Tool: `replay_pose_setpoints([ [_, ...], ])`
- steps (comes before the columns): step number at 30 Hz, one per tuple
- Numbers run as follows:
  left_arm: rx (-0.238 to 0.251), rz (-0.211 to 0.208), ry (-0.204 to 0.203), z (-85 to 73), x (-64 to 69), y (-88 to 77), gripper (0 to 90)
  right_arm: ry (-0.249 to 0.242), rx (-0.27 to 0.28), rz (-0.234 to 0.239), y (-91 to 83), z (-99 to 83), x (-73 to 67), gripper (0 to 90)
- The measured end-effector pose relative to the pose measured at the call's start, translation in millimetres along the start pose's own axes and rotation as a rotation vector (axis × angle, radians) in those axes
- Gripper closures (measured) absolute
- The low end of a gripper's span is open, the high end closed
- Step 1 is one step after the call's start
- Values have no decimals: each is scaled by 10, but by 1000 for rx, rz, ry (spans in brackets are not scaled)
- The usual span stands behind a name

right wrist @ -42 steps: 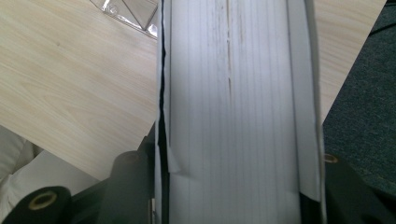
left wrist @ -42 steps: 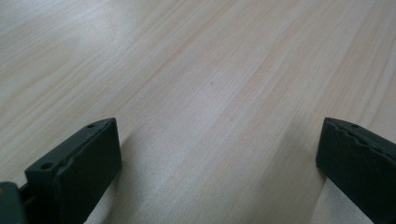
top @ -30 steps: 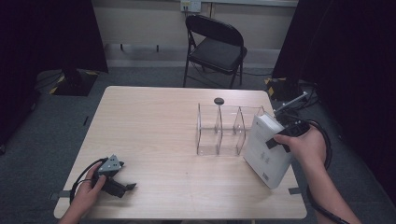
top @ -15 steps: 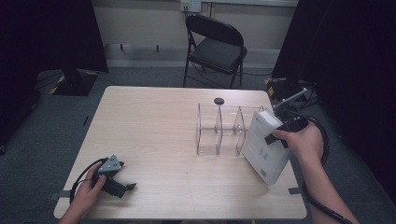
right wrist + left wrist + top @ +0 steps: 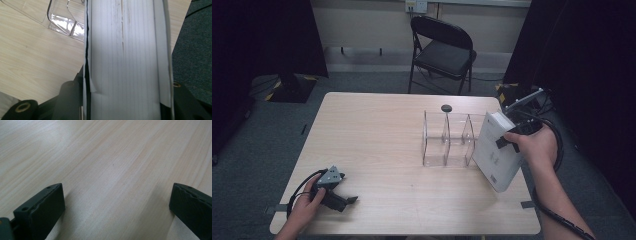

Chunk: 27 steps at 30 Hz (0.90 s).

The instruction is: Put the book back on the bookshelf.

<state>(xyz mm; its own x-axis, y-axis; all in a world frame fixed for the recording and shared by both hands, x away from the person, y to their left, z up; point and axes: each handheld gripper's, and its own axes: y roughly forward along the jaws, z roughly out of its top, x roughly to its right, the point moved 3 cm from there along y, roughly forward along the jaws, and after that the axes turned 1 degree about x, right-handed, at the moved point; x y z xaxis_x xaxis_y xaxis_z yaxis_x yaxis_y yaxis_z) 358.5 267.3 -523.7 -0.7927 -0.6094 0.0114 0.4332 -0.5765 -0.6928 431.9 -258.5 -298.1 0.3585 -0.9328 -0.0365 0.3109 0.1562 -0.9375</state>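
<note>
We've got the right gripper (image 5: 511, 139) clamped on a thick white book (image 5: 498, 150), jaws across its thickness. The book is tilted, lower corner touching or just over the table (image 5: 377, 130) at about 4 o'clock, just right of the clear acrylic divider rack (image 5: 447, 140).

Risks from here, as we read them:
- The book is heavy for a grip near one edge; it could pivot or slide in the jaws. In the right gripper view the cover (image 5: 88, 75) is already peeling off the page block (image 5: 125, 62), so the pads may hold the cover more than the pages.
- The slots look narrow next to the book, so a skewed entry could jam on a divider or shove the light rack across the table.
- It sits close to the table's right edge, so a slip could drop it to the floor.

The left gripper (image 5: 343, 199) is idle at 7 o'clock, jaws wide open on bare wood, so nothing braces the rack.
</note>
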Motion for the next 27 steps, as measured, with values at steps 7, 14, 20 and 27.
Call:
replay_pose_setpoints([
  [7, 0, 0, 0, 0, 0, 0, 0, 6, 4, -3, 20, 42, 3, 521],
  [14, 0, 1, 1, 0, -1, 0, 0, 26, 1, -12, 33, 96, 1, 521],
  [20, 0, 1, 1, 0, -1, 0, 0, 37, 10, -19, 62, 120, 31, 521],
  [27, 0, 1, 1, 0, -1, -1, 0, 53, 10, -16, 85, 145, 47, 521],
])
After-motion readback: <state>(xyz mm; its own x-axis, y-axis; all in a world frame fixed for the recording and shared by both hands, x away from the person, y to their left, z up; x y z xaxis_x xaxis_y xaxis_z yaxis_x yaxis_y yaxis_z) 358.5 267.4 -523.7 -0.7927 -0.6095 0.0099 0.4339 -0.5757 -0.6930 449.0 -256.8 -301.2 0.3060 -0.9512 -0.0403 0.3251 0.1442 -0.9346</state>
